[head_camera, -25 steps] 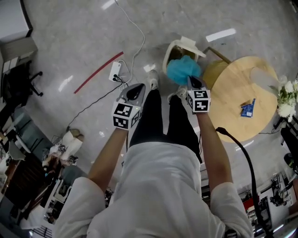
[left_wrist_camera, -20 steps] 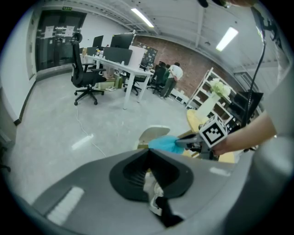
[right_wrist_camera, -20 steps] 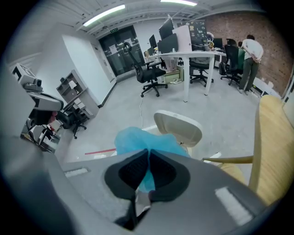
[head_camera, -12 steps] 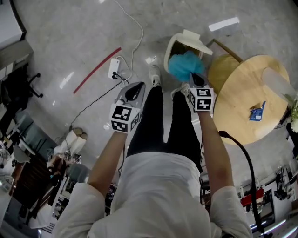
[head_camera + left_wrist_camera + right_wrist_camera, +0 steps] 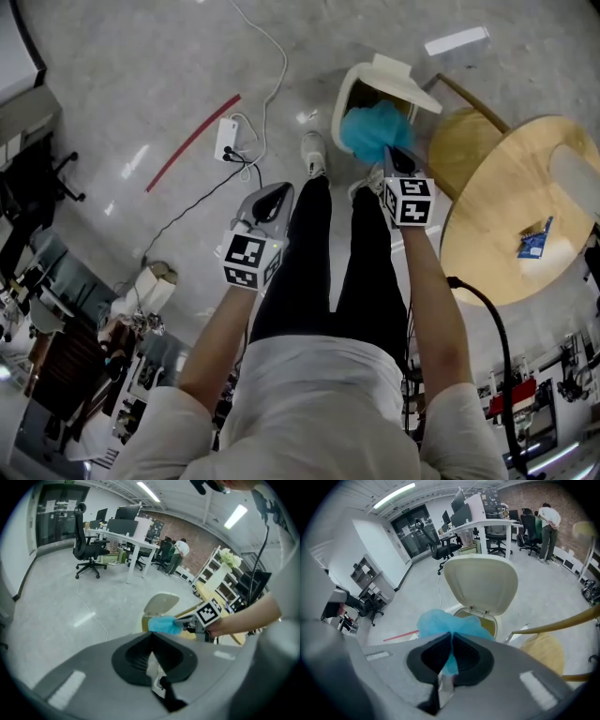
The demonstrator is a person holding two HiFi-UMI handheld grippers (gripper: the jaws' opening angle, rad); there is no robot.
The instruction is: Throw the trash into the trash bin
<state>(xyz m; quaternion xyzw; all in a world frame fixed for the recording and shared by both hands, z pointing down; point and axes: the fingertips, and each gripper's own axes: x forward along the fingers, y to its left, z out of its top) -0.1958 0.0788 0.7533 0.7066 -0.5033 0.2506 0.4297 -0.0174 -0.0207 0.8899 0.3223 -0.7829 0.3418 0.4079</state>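
**Bin mouth open from above, crowded on its right**

The trash bin (image 5: 339, 111) stands on the floor with its lid (image 5: 405, 73) tipped up at the far side, leaving the mouth open from above. The blue wad (image 5: 373, 129) in the right gripper's (image 5: 391, 155) fingers hangs over that mouth. Just right of the bin stand a wooden chair (image 5: 464, 141) and the round table (image 5: 511, 211). Left of it the floor (image 5: 141, 75) lies open apart from a power strip (image 5: 228, 141) and cables (image 5: 272, 66).

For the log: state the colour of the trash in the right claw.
Light blue trash, clearest in the right gripper view.
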